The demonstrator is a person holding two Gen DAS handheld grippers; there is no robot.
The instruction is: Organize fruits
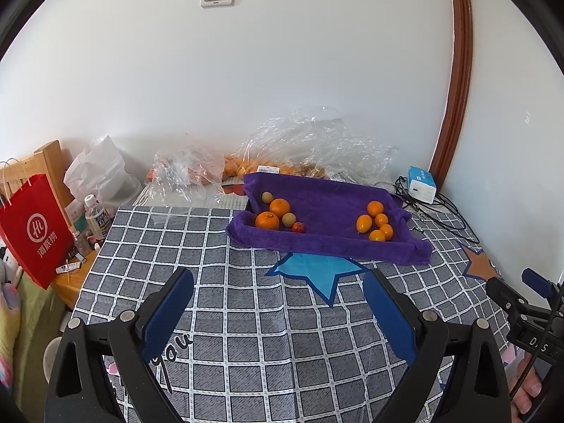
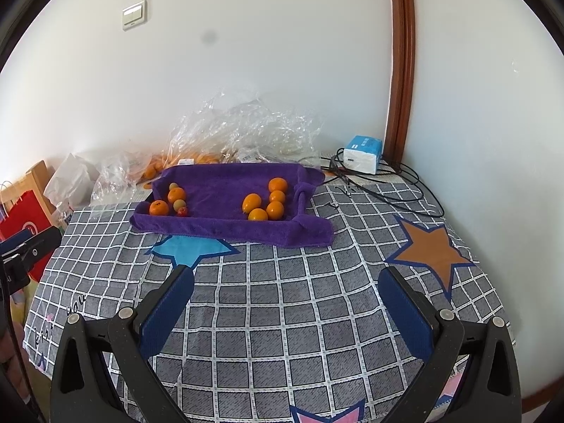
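A purple towel lies on the checked table, shaped like a tray. At its left end sit two oranges, two small green fruits and a small red fruit. At its right end lie several orange kumquats. My left gripper is open and empty, above the tablecloth well short of the towel. My right gripper is open and empty, also short of the towel.
Clear plastic bags with more fruit lie behind the towel by the wall. A tissue pack and black cables are at the back right. A red paper bag and a bottle stand left of the table.
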